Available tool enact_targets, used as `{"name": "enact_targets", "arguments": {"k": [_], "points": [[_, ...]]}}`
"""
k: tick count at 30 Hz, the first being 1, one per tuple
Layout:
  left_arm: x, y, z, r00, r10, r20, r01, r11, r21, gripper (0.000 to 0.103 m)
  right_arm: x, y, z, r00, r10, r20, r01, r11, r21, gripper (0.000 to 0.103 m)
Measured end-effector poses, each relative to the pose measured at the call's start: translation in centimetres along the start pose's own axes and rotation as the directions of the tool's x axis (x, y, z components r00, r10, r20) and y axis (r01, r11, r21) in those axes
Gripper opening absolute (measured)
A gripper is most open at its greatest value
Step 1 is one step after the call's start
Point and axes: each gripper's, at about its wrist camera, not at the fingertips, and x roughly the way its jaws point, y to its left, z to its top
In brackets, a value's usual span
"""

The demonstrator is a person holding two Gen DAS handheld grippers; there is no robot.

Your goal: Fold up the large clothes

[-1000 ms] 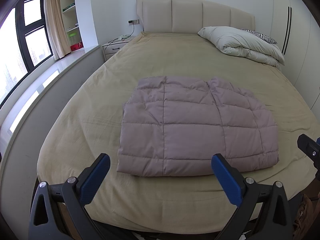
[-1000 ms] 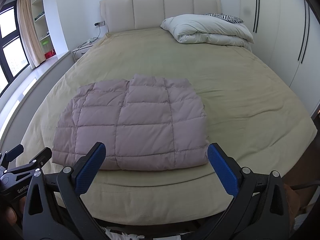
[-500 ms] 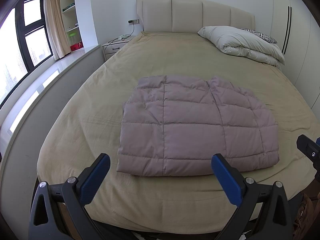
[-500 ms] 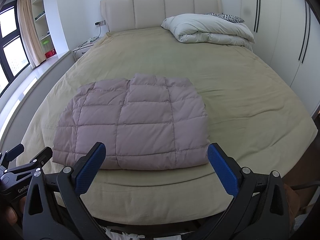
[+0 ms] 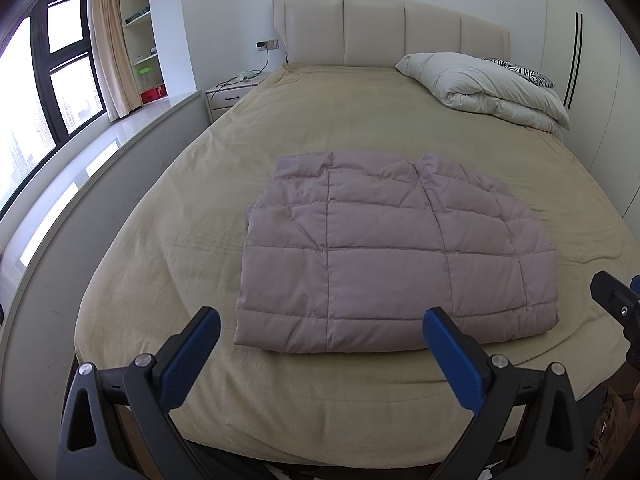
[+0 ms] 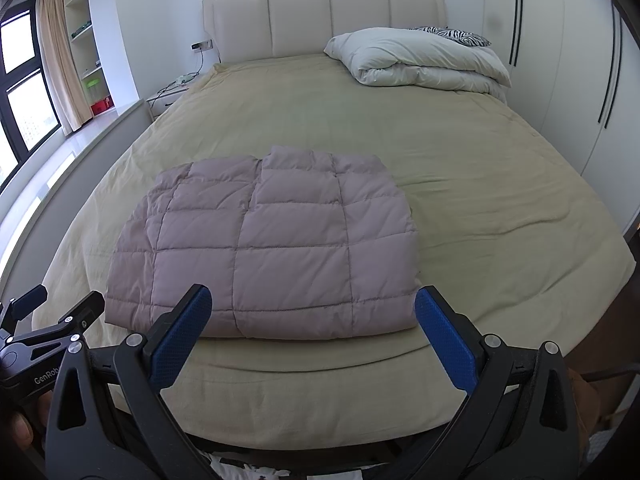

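While both tools hang short of the foot of the bed, the folded mauve quilted puffer jacket point(image 5: 396, 256) lies flat on the beige bedspread point(image 5: 320, 120), in the middle of the left wrist view and left of centre in the right wrist view point(image 6: 264, 248). Its padded fabric is stitched into soft rectangular cells, slightly glossy and creased, and the bundle forms a rough rectangle with a rounded, thick fold along its near edge. The far edge is more uneven, with a shallow notch where two flaps meet.

The left gripper point(image 5: 320, 354) fills the lower part of its own frame, its black plastic arms spread wide and its textured blue pads point(image 5: 188, 364) well apart, holding nothing. The right gripper point(image 6: 314, 338) stands the same way at the bottom of its frame, jaws wide apart and empty, blue ribbed pads point(image 6: 446, 344) just short of the jacket's near edge. Neither tool touches the garment.

The bedspread is matte woven cloth with faint wrinkles, draped over the curved foot of the mattress. At the upper centre stands a cream padded headboard point(image 5: 392, 32) divided into vertical panels. A bunched white duvet point(image 6: 420, 62) sits in the upper right, with a zebra-print pillow point(image 6: 452, 34) behind it. At the upper left are a white bedside table point(image 5: 228, 96), beige curtains point(image 5: 108, 36) and a dark-framed window point(image 5: 60, 72).
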Motion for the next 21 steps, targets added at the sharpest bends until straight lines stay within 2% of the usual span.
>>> {"name": "enact_targets", "arguments": {"k": [21], "points": [[-0.05,0.01,-0.06,1.000,0.000,-0.004,0.000,1.000,0.001,0.103,-0.12,0.26,-0.30,1.000,0.000,-0.004,0.000,1.000,-0.003,0.103]]}}
